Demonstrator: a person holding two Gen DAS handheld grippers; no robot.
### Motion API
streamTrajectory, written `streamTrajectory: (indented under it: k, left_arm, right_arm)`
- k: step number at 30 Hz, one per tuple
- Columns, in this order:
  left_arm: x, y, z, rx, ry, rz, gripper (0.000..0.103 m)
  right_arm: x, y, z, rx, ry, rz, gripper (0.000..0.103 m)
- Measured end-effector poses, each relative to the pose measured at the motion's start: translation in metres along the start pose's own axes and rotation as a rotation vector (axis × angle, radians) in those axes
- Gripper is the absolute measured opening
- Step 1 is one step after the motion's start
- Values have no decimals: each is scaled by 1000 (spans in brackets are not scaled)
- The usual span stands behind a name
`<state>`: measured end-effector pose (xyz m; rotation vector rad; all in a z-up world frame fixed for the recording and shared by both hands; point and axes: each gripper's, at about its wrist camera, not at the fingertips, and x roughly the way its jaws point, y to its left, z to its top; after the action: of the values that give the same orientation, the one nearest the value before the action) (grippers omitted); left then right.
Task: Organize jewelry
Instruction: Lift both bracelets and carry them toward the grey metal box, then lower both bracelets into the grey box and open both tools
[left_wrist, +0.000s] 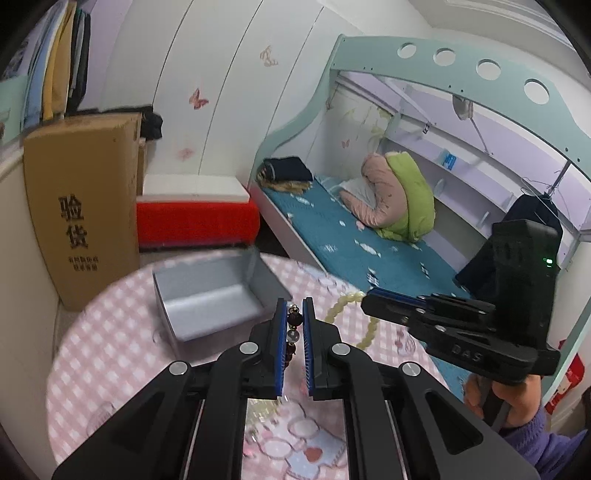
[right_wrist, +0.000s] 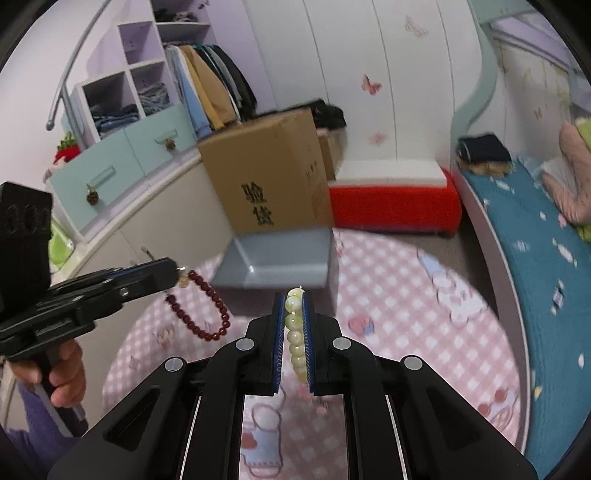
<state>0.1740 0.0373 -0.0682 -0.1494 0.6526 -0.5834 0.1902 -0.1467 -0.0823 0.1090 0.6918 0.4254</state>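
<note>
My left gripper (left_wrist: 294, 310) is shut on a dark red bead bracelet (left_wrist: 293, 325); in the right wrist view the left gripper (right_wrist: 173, 267) holds it at one end and the red bracelet (right_wrist: 207, 314) hangs in a loop above the table. My right gripper (right_wrist: 294, 299) is shut on a cream pearl bracelet (right_wrist: 295, 332); in the left wrist view the right gripper (left_wrist: 369, 299) holds the cream bracelet (left_wrist: 354, 321), which dangles below it. An open grey box (left_wrist: 207, 295) sits on the table ahead of both grippers, also seen in the right wrist view (right_wrist: 280, 262).
The round table (left_wrist: 110, 350) has a pink checked cloth with cartoon prints. Behind it stand a tall cardboard box (left_wrist: 85, 206), a red and white bench (left_wrist: 195, 214) and a bed with a teal cover (left_wrist: 351, 240). Drawers and hanging clothes (right_wrist: 210, 85) are at the left.
</note>
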Motion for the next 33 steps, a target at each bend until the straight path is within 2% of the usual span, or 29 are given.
streamTrajectory:
  k: [5,9,14,21,25,33]
  left_arm:
    - [2,8,35,22,-28,24,7]
    - [11,23,57,-6,-32,32,7]
    - [38,46,66,-44,20,81,7]
    - [90,75,32,-92,170,127,7]
    - [106,82,15,-96,220,151,7]
    - [111,83,7,-99,230,173,8]
  right_arm:
    - [-1,11,37,-36,-54,2,10]
    - [7,17,69,-43,-91,11,10]
    - [32,22,87,-49,-72,11,10]
    - [86,18,69,-32,39,-8,10]
    - [109,14,54,-20,95,-19,10]
    - [132,6,34,-3,153,-35,10]
